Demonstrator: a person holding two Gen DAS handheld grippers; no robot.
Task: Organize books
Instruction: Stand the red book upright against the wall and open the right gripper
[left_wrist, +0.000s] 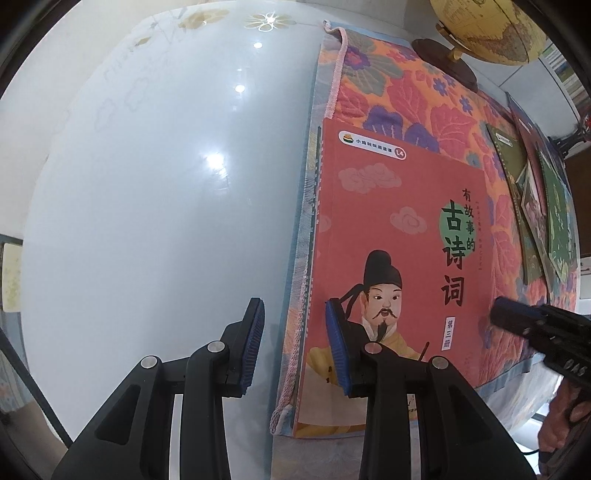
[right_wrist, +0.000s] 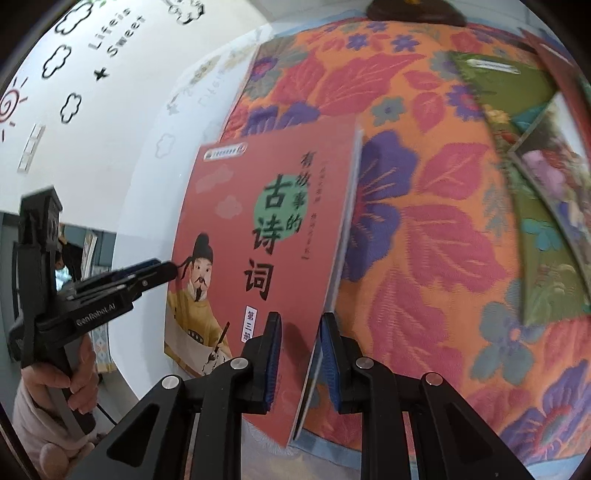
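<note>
Right gripper (right_wrist: 301, 360) pinched the red paperback poetry book (right_wrist: 258, 236) by its lower right edge.
Left gripper (left_wrist: 295, 347), jaws slightly parted and empty, straddled the book's left edge over the flowered orange cloth (left_wrist: 406, 92), probably to square it.

One red book (left_wrist: 399, 229), several green books (left_wrist: 511, 158), one globe (left_wrist: 487, 29), one cloth (left_wrist: 399, 92).

globe (left_wrist: 491, 29): cut off by top edge | books beyond red book (left_wrist: 402, 258): titles too small, blurred | red book's near corner: hidden behind right gripper (right_wrist: 301, 363)
</note>
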